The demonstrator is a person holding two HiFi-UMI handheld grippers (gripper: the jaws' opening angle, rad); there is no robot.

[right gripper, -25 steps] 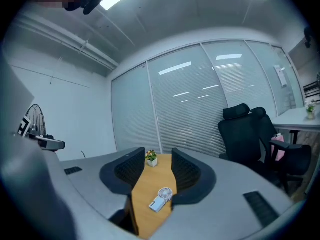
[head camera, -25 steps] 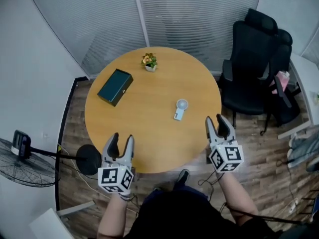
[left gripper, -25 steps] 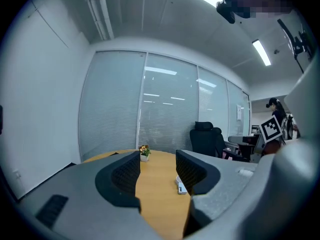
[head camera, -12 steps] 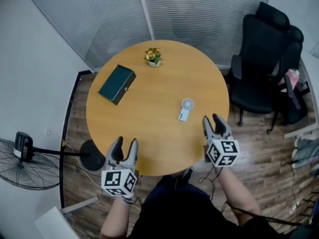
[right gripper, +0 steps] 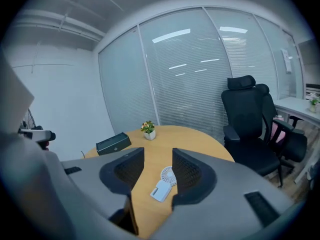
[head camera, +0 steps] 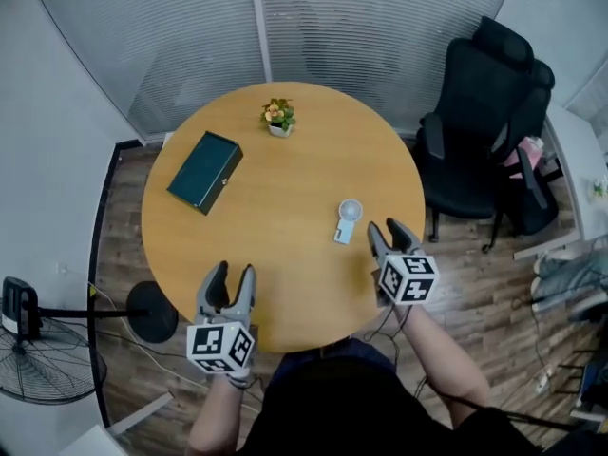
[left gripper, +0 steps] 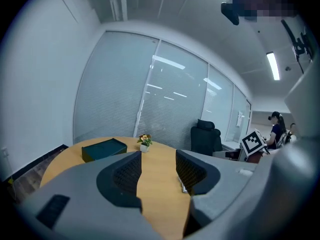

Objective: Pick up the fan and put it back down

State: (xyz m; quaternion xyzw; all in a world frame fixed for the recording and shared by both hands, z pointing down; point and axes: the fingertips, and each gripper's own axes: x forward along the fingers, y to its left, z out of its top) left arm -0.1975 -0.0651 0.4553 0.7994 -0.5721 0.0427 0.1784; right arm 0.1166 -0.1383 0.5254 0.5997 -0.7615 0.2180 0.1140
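Note:
A small white hand-held fan (head camera: 348, 219) lies flat on the round wooden table (head camera: 285, 188), right of its middle. My right gripper (head camera: 389, 233) hovers over the table's right edge, just beside the fan and apart from it. Its jaws are open and have just been opening further, with nothing between them. In the right gripper view the fan (right gripper: 164, 183) lies on the table ahead of the right gripper (right gripper: 157, 156). My left gripper (head camera: 229, 277) stands open and empty over the near edge. The left gripper (left gripper: 158, 161) points across the table; only a sliver of the fan (left gripper: 182, 186) shows past one jaw.
A dark green box (head camera: 204, 172) lies at the table's left, a small potted plant (head camera: 278, 117) at its far side. Black office chairs (head camera: 475, 131) stand close to the right edge. A floor fan (head camera: 38, 345) stands low at the left. Glass walls with blinds close the back.
My right gripper has moved from off the table's right edge to just beside the fan. The left gripper has come forward over the near edge.

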